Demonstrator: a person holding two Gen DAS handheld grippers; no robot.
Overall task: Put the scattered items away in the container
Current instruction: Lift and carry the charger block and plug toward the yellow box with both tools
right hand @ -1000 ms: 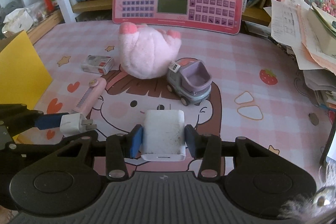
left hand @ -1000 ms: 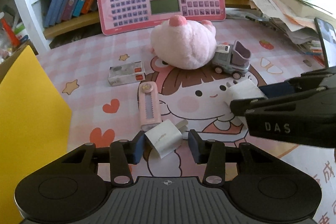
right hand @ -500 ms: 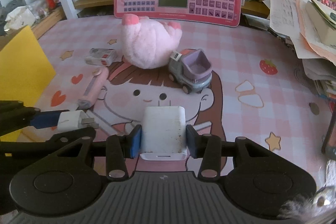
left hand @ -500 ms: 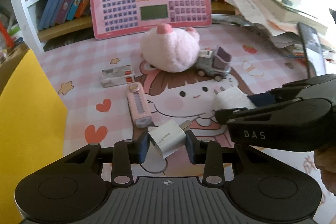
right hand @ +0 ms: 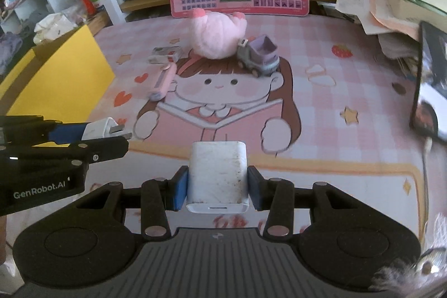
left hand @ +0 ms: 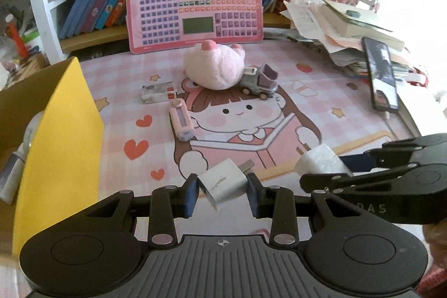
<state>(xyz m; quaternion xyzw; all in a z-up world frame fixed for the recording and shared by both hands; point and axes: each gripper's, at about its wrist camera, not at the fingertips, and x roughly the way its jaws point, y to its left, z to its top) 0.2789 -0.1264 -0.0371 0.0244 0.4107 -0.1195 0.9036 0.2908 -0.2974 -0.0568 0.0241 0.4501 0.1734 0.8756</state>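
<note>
My left gripper is shut on a small white charger plug, held tilted above the mat. My right gripper is shut on a larger white power adapter; it also shows in the left wrist view. The yellow cardboard box stands open at the left, with a few items inside. On the pink mat lie a pink plush toy, a grey and purple toy truck, a pink utility knife and a small white carton.
A pink toy keyboard board leans against the bookshelf at the back. A stack of papers and books and a black phone sit at the right. The box also shows in the right wrist view.
Both grippers have lifted and pulled back toward me with their chargers held. The box interior at the left has come into view.
</note>
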